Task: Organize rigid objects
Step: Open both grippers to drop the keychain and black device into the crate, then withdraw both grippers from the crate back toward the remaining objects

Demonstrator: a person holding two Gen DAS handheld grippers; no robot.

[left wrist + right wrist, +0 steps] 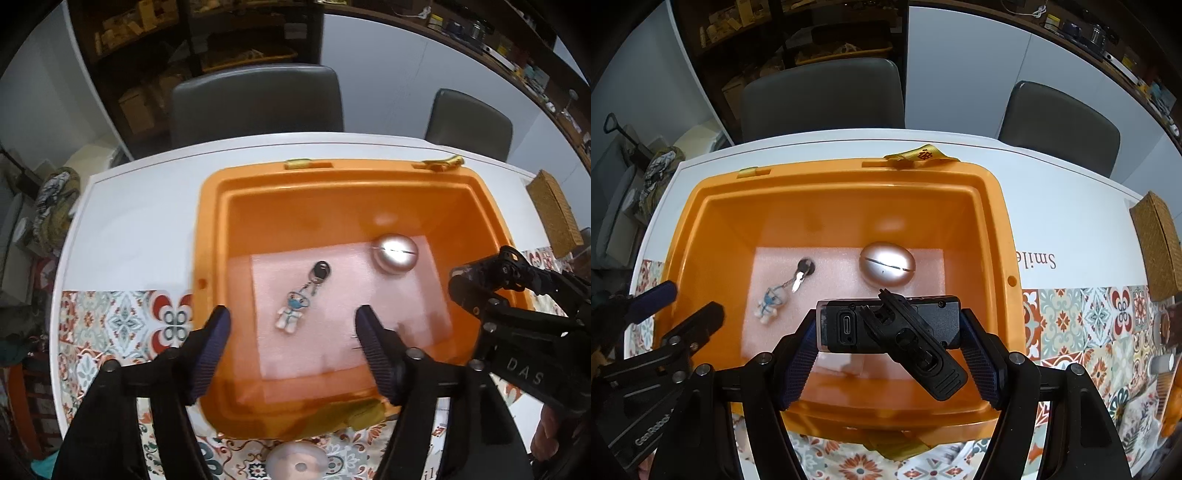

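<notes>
An orange bin (212,229) (1004,236) stands on the table with a pink foam sheet (406,295) (834,258) on its floor. A black key with a small figure keychain (293,314) (772,301) lies on the foam. A silver oval case (395,253) (888,267) rests further back. My left gripper (291,318) (670,302) hangs open over the bin's near left part, nothing between its pads, the keychain below it. My right gripper (888,328) is shut on a black boxy device with a hinged clip (905,332) (476,284), held over the bin's near side.
The table (147,206) is white with a patterned tile mat (110,325) (1089,321) at the front. Two grey chairs (258,103) (1060,125) stand behind it. A woven box (554,210) (1156,243) sits at the right. A round pale object (295,463) lies near the front edge.
</notes>
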